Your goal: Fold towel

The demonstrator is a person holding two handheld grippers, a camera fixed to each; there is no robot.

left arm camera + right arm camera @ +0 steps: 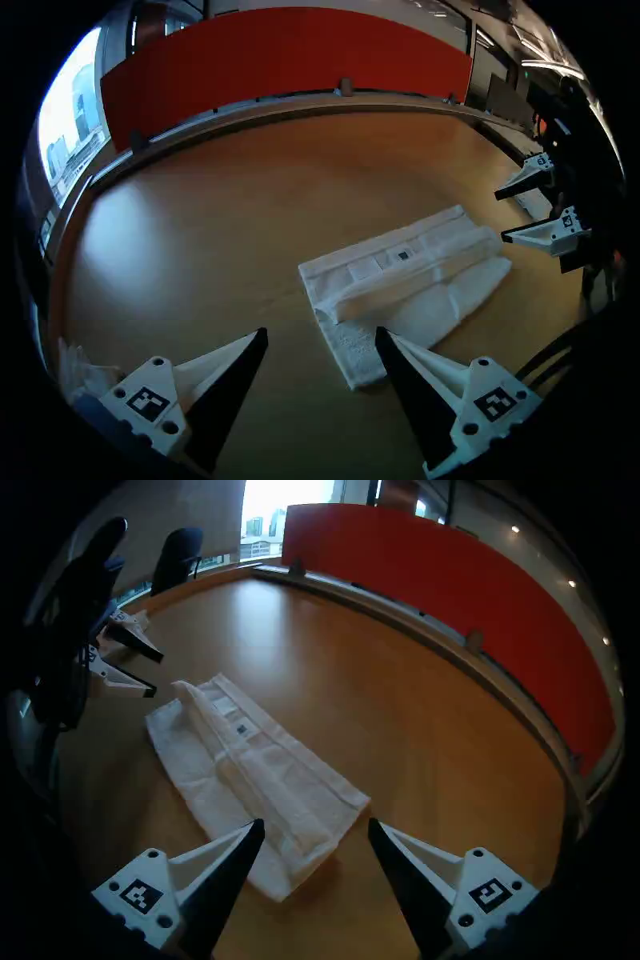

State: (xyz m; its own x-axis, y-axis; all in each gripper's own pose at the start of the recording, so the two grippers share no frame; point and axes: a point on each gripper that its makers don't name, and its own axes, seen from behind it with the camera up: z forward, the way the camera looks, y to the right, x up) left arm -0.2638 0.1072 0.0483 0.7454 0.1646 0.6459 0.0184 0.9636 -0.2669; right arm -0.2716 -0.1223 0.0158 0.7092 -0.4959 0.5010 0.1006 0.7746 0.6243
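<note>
A white towel [408,280] lies folded into a long strip on the wooden table [240,224], a small label on its top. My left gripper [320,348] hovers open just short of the towel's near end, nothing between its fingers. In the right gripper view the same towel [248,768] stretches away from my right gripper [314,836], which is open over the towel's near corner. Each gripper also appears from the other side: the right gripper [506,214] at the towel's far end, the left gripper [156,674] beyond the opposite end, both with fingers apart.
A red partition [280,60] runs along the table's far edge, with a window [68,128] beside it. Dark office chairs [172,556] stand near the table's corner. Something pale and crumpled [76,372] lies at the left edge of the left gripper view.
</note>
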